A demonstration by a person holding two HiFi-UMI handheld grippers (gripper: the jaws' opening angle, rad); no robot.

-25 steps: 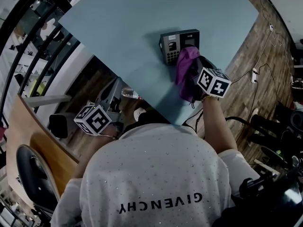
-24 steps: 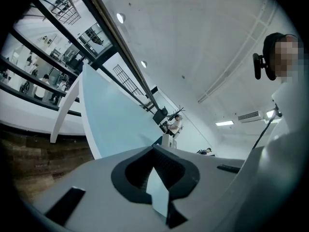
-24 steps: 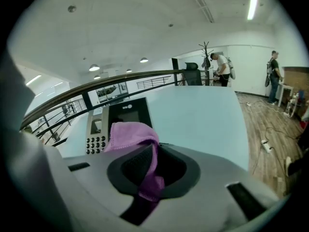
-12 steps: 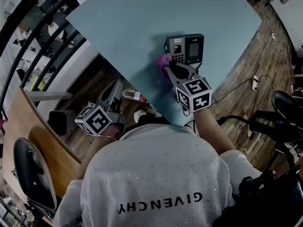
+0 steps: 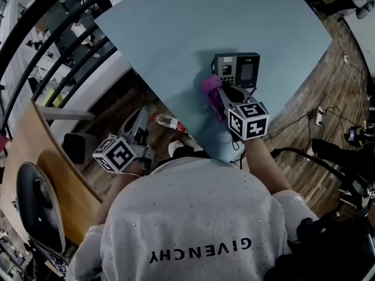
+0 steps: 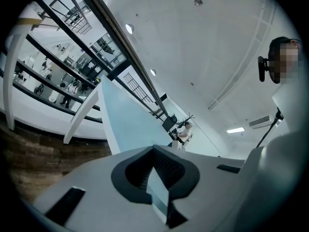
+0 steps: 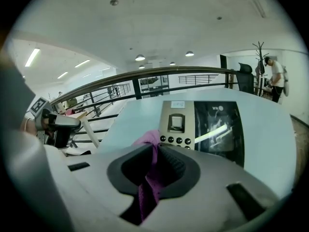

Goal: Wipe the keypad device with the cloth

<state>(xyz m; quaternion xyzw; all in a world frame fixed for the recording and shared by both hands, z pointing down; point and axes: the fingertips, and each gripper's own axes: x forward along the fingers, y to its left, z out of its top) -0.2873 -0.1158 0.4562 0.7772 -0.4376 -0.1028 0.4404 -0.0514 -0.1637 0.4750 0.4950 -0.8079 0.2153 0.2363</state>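
Observation:
The keypad device (image 5: 236, 70) lies flat on the pale blue table (image 5: 176, 28); it is dark, with a button block on the left and a screen on the right. My right gripper (image 5: 221, 96) is shut on a purple cloth (image 5: 210, 89), whose bunched end rests at the device's near left corner. In the right gripper view the cloth (image 7: 150, 170) hangs between the jaws just short of the keypad device (image 7: 203, 127). My left gripper (image 5: 138, 123) is held off the table's left edge, over the floor, with nothing in it.
A plastic bottle (image 5: 167, 122) lies on the wood floor under the table's near edge. Black railings (image 5: 53, 57) run along the left. A round chair (image 5: 38, 215) stands at the lower left. Cables (image 5: 319, 116) trail on the floor to the right.
My right gripper has carried the cloth from over the device's right side to its near left corner. The left gripper has stayed beside the table.

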